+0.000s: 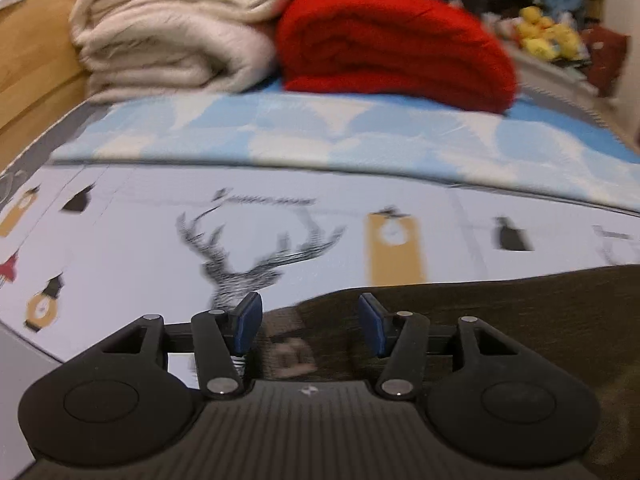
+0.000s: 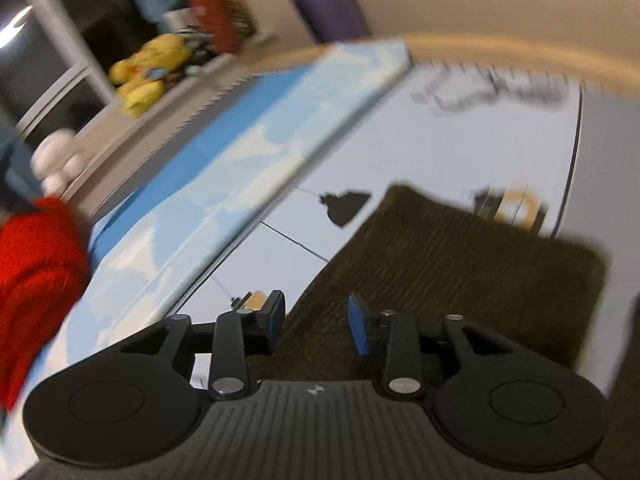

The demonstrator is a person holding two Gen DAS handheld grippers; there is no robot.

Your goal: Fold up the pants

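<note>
Dark brown pants [image 1: 500,312] lie flat on a white bedsheet printed with deer and clocks [image 1: 120,240]. In the left wrist view my left gripper [image 1: 310,320] is open just above the pants' near edge, with a waistband label showing between its blue pads [image 1: 248,322]. In the right wrist view the pants [image 2: 460,260] stretch ahead as a flat, roughly rectangular layer. My right gripper [image 2: 316,322] is open over their near left edge, holding nothing. Both views are motion-blurred.
A blue and white folded cover [image 1: 320,132] lies across the bed behind the pants. A cream blanket [image 1: 172,36] and a red blanket [image 1: 392,44] are stacked beyond it. Yellow plush toys [image 2: 148,68] sit on a shelf. A wooden bed frame [image 2: 500,50] borders the sheet.
</note>
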